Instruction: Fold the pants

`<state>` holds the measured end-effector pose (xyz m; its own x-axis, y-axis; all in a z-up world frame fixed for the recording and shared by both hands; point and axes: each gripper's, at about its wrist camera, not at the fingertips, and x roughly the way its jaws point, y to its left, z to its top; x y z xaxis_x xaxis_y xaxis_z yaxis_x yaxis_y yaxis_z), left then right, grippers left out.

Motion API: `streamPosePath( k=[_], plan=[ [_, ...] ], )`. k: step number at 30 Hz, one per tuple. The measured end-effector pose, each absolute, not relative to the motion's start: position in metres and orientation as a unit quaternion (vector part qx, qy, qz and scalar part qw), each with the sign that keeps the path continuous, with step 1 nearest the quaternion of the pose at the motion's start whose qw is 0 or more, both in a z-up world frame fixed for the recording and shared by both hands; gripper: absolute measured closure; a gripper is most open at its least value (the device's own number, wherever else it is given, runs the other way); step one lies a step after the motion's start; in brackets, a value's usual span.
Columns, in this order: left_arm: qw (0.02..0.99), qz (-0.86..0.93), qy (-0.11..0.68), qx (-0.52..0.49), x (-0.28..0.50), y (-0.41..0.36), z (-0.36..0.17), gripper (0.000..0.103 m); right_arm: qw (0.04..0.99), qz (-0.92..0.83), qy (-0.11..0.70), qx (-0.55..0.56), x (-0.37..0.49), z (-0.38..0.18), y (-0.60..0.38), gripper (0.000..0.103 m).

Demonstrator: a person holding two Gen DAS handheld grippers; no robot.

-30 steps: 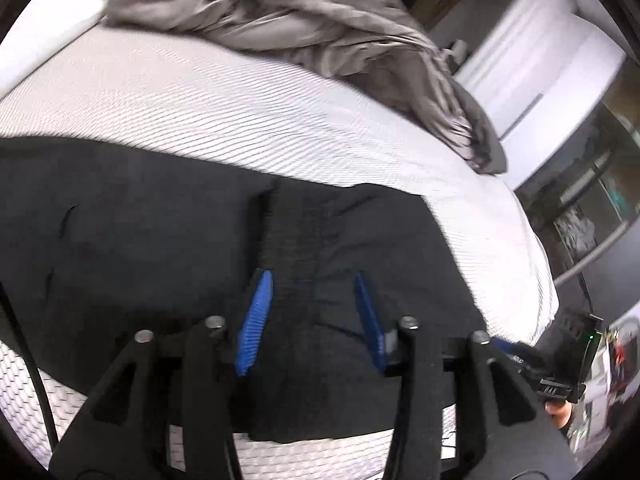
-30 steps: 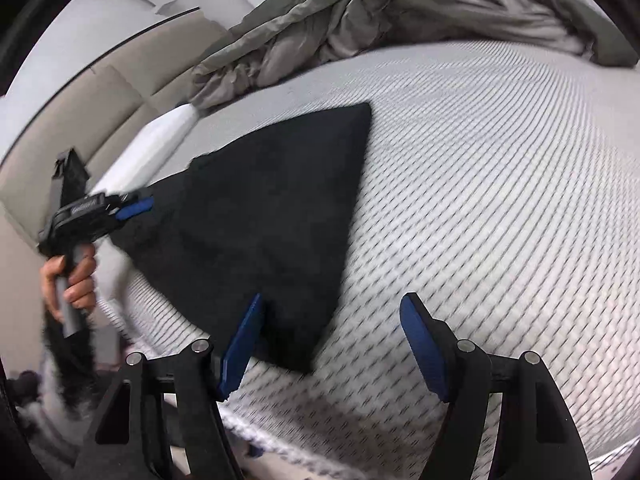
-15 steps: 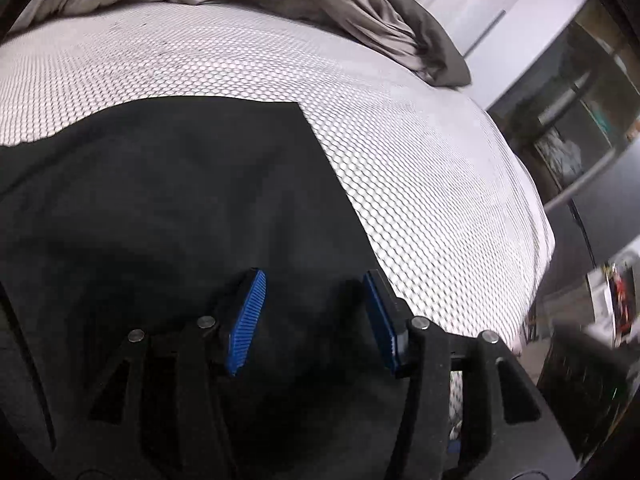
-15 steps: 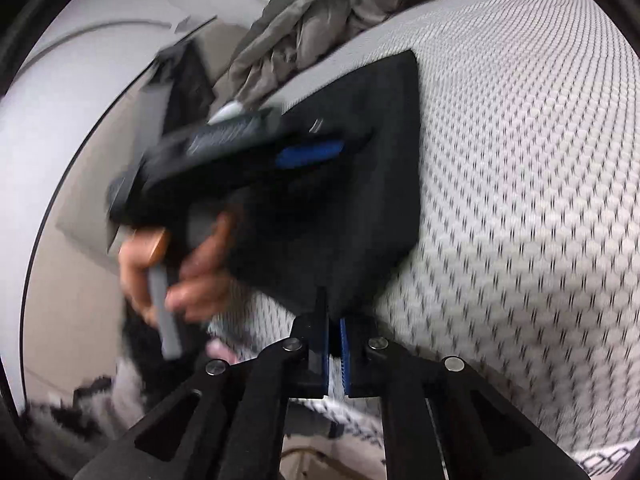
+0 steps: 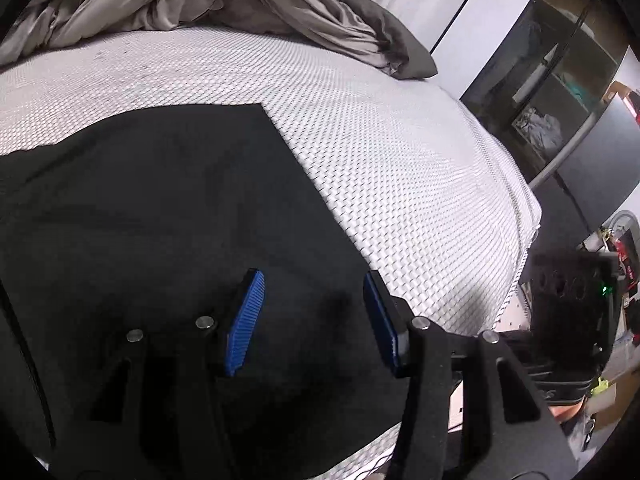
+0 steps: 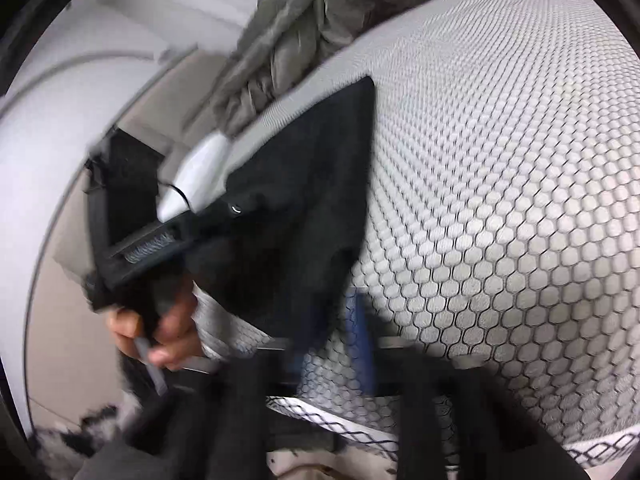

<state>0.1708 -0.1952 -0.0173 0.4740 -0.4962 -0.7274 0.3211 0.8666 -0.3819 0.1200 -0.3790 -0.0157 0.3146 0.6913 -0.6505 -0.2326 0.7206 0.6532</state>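
My left claw (image 5: 314, 322) hangs half-wide over the black pants (image 5: 160, 220), blue pads clear of the cloth on both sides, nothing gripped. The pants lie flat on the bed (image 5: 400, 168), spreading ahead of and to the left of this claw; their far corner sits well ahead, their right edge runs just right of my right pad.

My right claw (image 6: 352, 344) is pinched shut at the near end of the pants (image 6: 304, 208), at the bed's front edge. The view there is smeared (motion blur), but black cloth runs down to the pads, so I read it as holding the hem corner. In that view my left hand (image 6: 156, 332) and its claw body sit up-left of the right claw, over the pants' left side.

A rumpled grey duvet (image 5: 200, 4) is bunched far ahead, well apart from the pants.

Step in hand, my call: gripping the near end for a fold, one corner taken, the other not yet.

Next move calls for: drop the left claw onto the near edge, get one pad under the cloth, close on it. Then lift both corners together and carry them forward onto the far end, keeping edges lined up. Risk: catching only the top layer, or dragging the pants off the bed edge.
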Motion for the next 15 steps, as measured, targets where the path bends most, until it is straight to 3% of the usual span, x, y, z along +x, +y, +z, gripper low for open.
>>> streamPosePath(
  k=[3,5,10,14,15],
  plan=[
    [0.862,-0.219,0.449,-0.086,0.155,-0.169,-0.013,0.055,0.799,0.29,0.501,0.16,0.113,-0.009,-0.366,0.099],
    [0.876,-0.205,0.431,-0.071,0.141,-0.149,-0.01,0.055,0.838,0.269,0.454,0.139,0.105,0.014,-0.367,0.094],
    [0.892,-0.208,0.401,-0.016,0.104,-0.129,-0.012,0.055,0.893,0.242,0.368,0.094,0.099,0.043,-0.326,0.071],
    [0.884,-0.218,0.412,0.02,0.097,-0.118,-0.039,0.055,0.885,0.252,0.386,0.066,0.118,0.025,-0.253,0.068],
    [0.883,-0.225,0.411,0.023,0.097,-0.115,-0.042,0.059,0.874,0.264,0.404,0.054,0.126,0.014,-0.235,0.067]
  ],
)
